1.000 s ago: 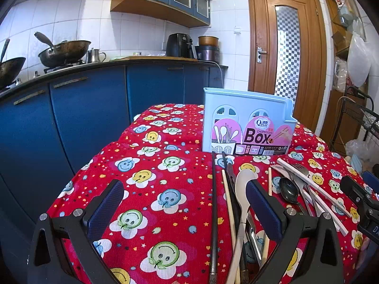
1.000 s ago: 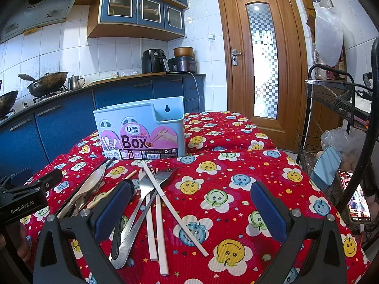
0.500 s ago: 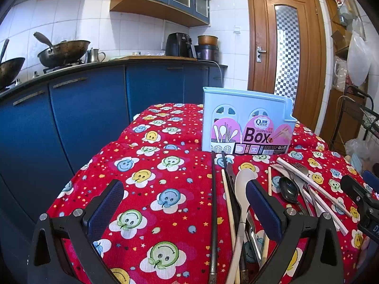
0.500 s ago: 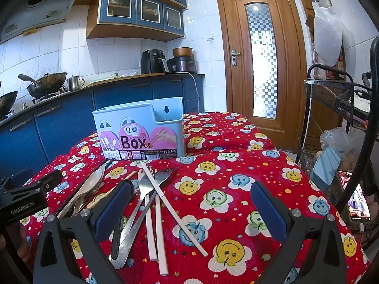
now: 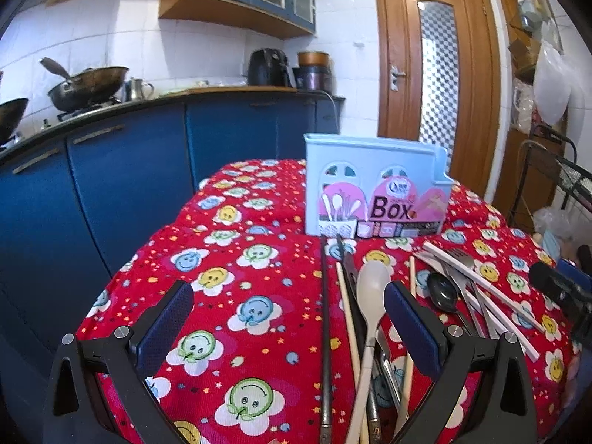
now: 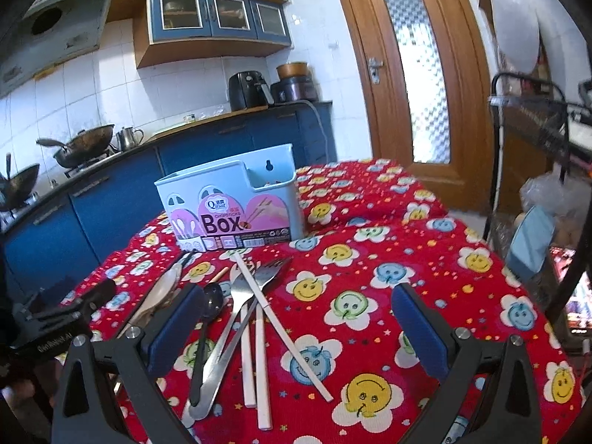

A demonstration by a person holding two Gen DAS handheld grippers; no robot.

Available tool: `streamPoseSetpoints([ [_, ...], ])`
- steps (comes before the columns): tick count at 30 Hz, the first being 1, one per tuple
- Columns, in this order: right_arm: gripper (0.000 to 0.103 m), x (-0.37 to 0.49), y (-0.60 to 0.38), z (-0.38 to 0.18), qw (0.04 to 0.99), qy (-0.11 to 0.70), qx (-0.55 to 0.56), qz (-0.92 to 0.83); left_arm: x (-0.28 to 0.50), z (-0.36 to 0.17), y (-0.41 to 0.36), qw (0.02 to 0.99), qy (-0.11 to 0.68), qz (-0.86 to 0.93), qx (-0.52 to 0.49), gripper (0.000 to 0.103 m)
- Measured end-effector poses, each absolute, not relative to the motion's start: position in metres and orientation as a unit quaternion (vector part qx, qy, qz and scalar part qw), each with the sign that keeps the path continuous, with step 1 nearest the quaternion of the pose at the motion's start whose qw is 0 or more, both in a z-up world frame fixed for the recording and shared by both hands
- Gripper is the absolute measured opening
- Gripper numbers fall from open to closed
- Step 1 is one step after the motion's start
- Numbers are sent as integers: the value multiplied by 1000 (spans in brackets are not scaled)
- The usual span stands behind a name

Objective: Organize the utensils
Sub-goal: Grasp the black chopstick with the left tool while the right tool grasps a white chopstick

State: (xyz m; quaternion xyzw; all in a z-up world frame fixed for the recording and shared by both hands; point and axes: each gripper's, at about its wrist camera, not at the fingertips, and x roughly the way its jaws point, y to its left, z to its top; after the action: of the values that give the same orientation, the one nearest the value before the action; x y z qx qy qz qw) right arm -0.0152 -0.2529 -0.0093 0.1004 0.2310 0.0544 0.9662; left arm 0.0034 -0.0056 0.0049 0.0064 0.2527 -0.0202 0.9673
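Note:
A light blue utensil box (image 5: 373,192) stands upright on the red smiley tablecloth (image 5: 236,296); it also shows in the right wrist view (image 6: 229,207). In front of it lie loose utensils: a cream spoon (image 5: 370,296), a black spoon (image 5: 442,292), a long dark chopstick (image 5: 325,329), wooden chopsticks (image 5: 346,318), forks (image 6: 259,288) and white chopsticks (image 6: 281,329). My left gripper (image 5: 288,325) is open and empty, hovering over the utensils' near ends. My right gripper (image 6: 299,329) is open and empty above the forks and white chopsticks.
Blue kitchen cabinets (image 5: 111,192) with woks stand to the left and behind. A wooden door (image 5: 436,103) is at the back. A wire rack (image 6: 536,140) with bags stands right of the table. The tablecloth's edge (image 5: 122,277) drops off at the left.
The right wrist view has tilted and shifted slightly, so the box now sits a little left and lower. The left gripper has barely moved. Both stay open.

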Motion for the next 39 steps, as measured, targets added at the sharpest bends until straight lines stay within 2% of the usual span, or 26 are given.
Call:
streamPoseSetpoints([
  [8,103,1,-252,5,950,292,72,83,21,10,-9,951,304,-38,34,102],
  [13,95,16,-247,7,937,337,30,88,32,13,-10,941,332,-49,43,102],
  [15,87,23,-247,6,928,360,26,95,38,15,-7,937,344,-53,37,102],
  [16,84,26,-246,5,923,372,22,100,40,16,-6,934,351,-54,35,98],
  [18,72,32,-244,3,915,390,7,106,48,16,-4,926,372,-54,36,94],
  [21,58,40,-238,1,901,416,-24,118,56,12,-1,914,401,-53,37,85],
  [24,50,46,-236,1,890,435,-32,130,63,4,0,896,437,-66,39,77],
  [32,37,58,-225,-4,862,478,-64,157,73,-14,-5,866,490,-84,45,61],
  [37,20,68,-222,-12,847,501,-63,164,77,-14,-7,861,498,-90,49,57],
  [38,11,70,-223,-13,844,506,-57,169,79,-14,-7,859,501,-90,50,56],
  [39,10,71,-223,-14,843,508,-55,169,80,-13,-7,857,504,-90,49,55],
])
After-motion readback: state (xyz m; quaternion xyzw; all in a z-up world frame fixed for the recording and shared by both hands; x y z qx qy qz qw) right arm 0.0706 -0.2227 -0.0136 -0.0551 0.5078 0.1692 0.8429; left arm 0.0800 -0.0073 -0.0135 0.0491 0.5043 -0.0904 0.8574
